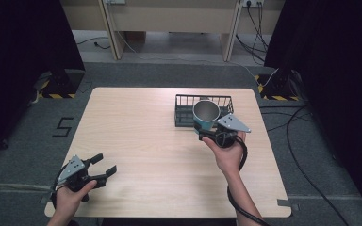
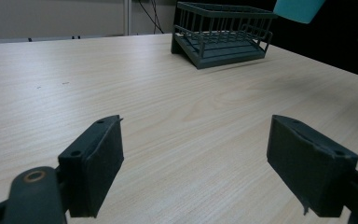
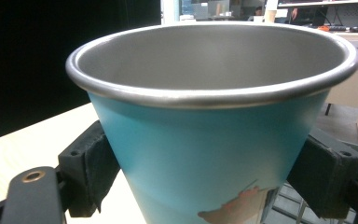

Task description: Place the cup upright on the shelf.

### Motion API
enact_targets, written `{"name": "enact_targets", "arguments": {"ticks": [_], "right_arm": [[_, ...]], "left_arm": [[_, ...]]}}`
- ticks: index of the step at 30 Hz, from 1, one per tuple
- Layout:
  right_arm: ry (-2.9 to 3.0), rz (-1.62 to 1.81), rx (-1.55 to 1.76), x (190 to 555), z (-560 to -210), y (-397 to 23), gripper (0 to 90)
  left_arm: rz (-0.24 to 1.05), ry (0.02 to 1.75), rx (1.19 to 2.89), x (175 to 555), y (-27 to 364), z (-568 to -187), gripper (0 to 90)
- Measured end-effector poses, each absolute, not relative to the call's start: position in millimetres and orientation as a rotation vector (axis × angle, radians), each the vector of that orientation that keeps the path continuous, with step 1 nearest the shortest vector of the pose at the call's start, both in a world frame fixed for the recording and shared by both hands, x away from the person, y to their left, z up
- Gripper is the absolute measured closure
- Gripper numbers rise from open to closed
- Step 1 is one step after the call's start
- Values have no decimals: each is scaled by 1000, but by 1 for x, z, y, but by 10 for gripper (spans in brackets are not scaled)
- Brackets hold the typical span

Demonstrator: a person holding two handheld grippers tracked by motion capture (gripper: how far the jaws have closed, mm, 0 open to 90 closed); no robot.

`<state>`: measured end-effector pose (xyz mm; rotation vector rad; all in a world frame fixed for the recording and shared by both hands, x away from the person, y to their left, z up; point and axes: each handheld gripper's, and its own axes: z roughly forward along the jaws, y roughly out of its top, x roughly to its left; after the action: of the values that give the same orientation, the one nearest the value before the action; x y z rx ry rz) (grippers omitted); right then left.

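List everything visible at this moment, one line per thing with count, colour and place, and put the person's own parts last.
cup: 1, teal outside with bare metal inside, held up at the near edge of the basket, mouth up
basket: 1, dark grey wire, far right part of the table
table: 1, light wood, centre of the high view
number marking: 1, black, on the grey floor left of the table
floor cables: several, black, right of the table
right claw: 1, black, shut on the cup's sides
left claw: 1, black, open above the table's near left corner
hands: 2, one on each claw
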<state>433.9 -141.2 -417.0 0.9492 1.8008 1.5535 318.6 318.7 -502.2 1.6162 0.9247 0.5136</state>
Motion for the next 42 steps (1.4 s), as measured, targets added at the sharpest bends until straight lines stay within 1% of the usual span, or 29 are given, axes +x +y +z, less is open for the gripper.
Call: {"name": "enact_targets", "arguments": {"ticks": [42], "right_arm": [[1754, 1534, 1001, 468, -402, -143, 182]], "left_arm": [[510, 925, 1615, 319, 319, -502, 181]]}}
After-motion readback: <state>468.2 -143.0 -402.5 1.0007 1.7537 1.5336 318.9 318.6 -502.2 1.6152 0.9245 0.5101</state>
